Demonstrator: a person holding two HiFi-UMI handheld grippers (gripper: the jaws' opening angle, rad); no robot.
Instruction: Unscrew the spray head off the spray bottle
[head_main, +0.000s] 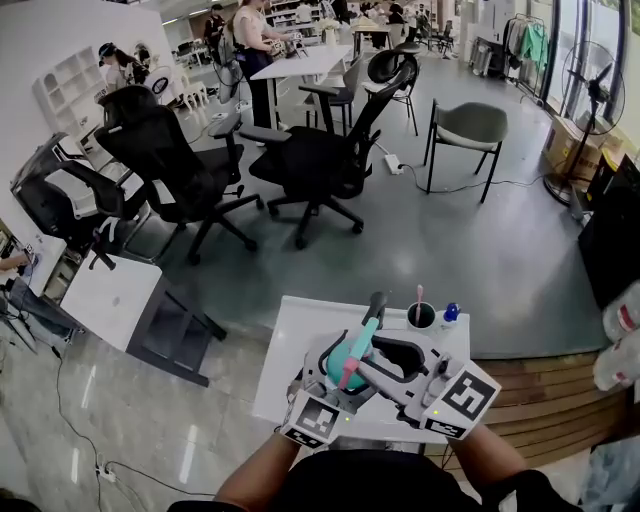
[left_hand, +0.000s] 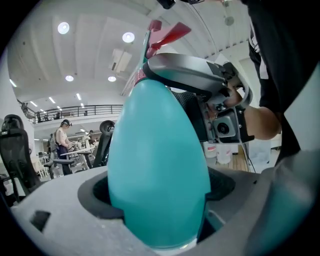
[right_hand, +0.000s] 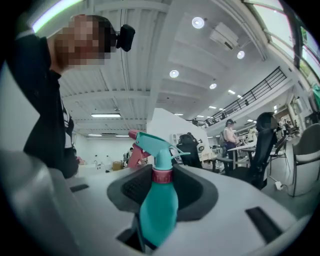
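Spray bottle (head_main: 365, 335), teal, held tilted in the air between my two claws, just above a white surface (head_main: 300, 335) and close in front of my body. My left claw (left_hand: 159, 200) is pinching the bottle's rounded body. In the left gripper view the teal body fills the gap between the jaws, and both dark pads press against its sides. My right claw (right_hand: 162, 186) meets it from the opposite side and is clamped on the spray head (right_hand: 152, 144) at its pink collar (right_hand: 162, 176). The collar sits snug between the two black pads, where the head joins the neck. The head is teal with a pink trigger and nozzle tip, and it is still seated on the bottle.

On the surface beyond the claws stands a dark cup (head_main: 421, 317) with a pink stick upright in it. Just beside the cup is a small blue and white item (head_main: 451, 313); I cannot tell what it is. Past the surface, a grey floor holds several black office chairs (head_main: 310, 160), and people stand at tables far off.
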